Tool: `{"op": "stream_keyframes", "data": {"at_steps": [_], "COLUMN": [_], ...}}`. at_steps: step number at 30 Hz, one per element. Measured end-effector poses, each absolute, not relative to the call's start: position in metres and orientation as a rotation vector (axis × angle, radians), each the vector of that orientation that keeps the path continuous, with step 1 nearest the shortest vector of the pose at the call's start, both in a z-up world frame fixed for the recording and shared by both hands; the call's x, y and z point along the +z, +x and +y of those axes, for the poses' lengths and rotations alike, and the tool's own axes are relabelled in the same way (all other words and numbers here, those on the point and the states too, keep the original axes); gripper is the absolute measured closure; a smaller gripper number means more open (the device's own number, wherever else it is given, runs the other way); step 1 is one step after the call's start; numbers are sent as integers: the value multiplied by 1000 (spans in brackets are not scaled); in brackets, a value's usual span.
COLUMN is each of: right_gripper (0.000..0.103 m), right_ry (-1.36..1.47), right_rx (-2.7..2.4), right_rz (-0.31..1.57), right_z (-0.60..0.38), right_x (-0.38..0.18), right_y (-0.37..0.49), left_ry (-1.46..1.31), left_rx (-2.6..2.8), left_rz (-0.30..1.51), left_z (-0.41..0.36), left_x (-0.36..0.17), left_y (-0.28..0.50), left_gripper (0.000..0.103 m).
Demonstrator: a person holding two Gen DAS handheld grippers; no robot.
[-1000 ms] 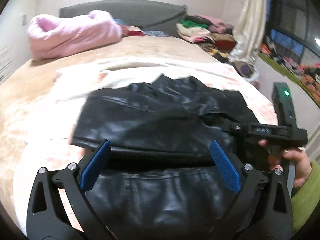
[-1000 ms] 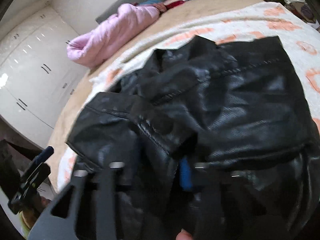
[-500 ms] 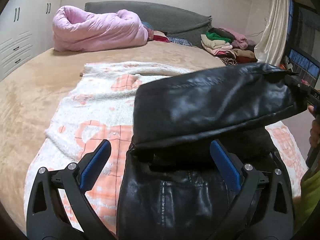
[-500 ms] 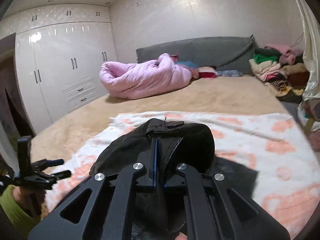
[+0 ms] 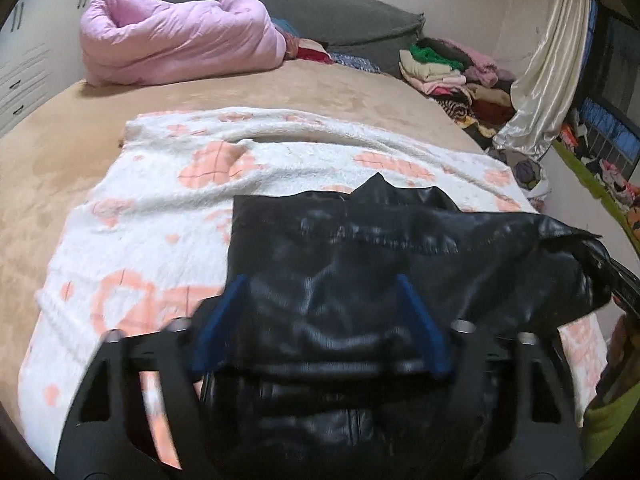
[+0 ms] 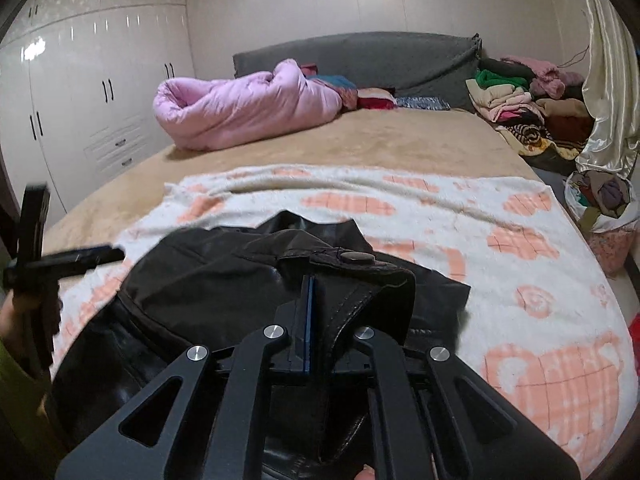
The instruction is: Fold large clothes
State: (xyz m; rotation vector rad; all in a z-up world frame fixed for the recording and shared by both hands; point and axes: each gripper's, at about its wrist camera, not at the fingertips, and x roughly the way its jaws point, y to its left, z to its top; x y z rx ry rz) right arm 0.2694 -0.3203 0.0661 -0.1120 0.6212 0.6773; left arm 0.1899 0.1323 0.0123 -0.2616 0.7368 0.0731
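Both right fingers (image 6: 305,300) pinch the jacket (image 6: 224,276).

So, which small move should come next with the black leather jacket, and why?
Probably let the left hand-held gripper finish closing on the black leather jacket: its jaws are closing with leather between them. The right hand-held gripper already pinches a lifted edge, so both sides could then carry the fold.

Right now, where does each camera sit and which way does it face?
Left wrist: on the left gripper, looking down the bed at the black leather jacket; its closing fingers straddle the leather.
Right wrist: on the right gripper, shut on the jacket's edge, facing the headboard; the left gripper shows at left.
Shared: jacket, patterned blanket, pink duvet.
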Motion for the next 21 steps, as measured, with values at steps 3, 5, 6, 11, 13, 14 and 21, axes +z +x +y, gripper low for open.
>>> {"op": "stream_keyframes", "data": {"at_steps": [3,5,6,11,13,14,21], "right_gripper": [98,98,98,97,96,96,90], "right_ry": [-115,-124,-127,-129,-128,-128,-107], "right_rx": [671,666,662,658,654,652,631], "right_rz": [635,635,634,630,632,637,752], "right_z": [-317,-317,-318,-319,-319,-319,-321], "right_x": [61,61,61,62,61,61,45], "right_y": [270,269,269,269,270,271,287], "left_ry": [-246,-233,-231,-258,-248,-249,-248], "left_rx": [54,34,26,-12,-11,-10,-6], "left_rz": [774,799,811,854,879,886,928], "left_z": [127,122,119,110,106,106,103], "left_x": [6,0,-4,-21,-30,-33,-49], "left_y": [203,211,213,218,220,221,227], "left_gripper": [69,77,77,77,77,77,77]}}
